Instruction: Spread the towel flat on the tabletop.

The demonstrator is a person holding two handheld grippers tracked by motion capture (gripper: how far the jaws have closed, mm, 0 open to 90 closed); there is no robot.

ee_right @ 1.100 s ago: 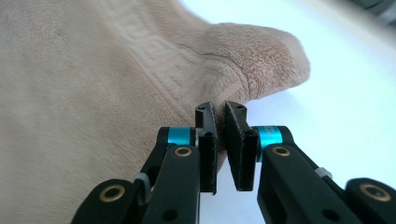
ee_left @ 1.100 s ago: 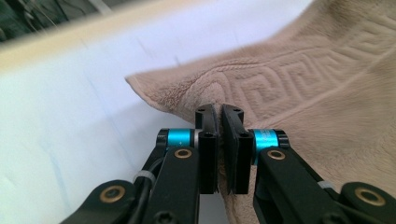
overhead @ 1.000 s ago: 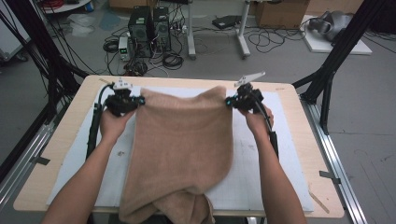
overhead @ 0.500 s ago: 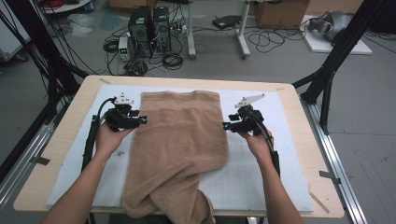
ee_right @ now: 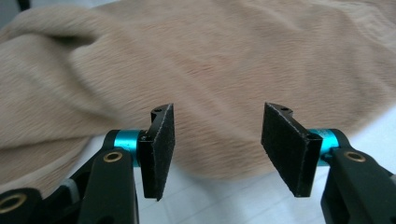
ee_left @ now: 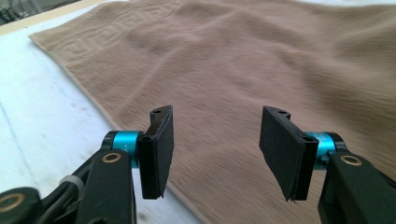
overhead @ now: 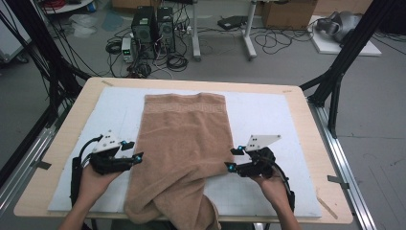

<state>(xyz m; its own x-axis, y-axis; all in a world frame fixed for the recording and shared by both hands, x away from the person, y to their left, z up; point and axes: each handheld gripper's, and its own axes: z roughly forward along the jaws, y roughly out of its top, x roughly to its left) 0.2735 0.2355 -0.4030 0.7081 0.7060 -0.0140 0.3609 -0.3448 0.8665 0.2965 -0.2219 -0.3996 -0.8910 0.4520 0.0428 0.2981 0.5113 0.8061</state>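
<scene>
**Both grippers open beside the brown towel**

At the near edge of the table (overhead: 306, 108), the towel (overhead: 184, 139) bunches into rumpled folds and hangs over the rim between the person's forearms. Just beyond that, the left gripper (overhead: 139, 155) sits at the towel's left edge and the right gripper (overhead: 229, 166) at its right edge, both pointing inward at the cloth. Each one's jaws have just been opening and stand apart with nothing pinched between them; in the left gripper view (ee_left: 215, 149) and the right gripper view (ee_right: 217, 149) the towel lies beyond the pads. Farther on, the towel lies flat on the white mat (overhead: 268, 115), its patterned hem straight at the far end
</scene>
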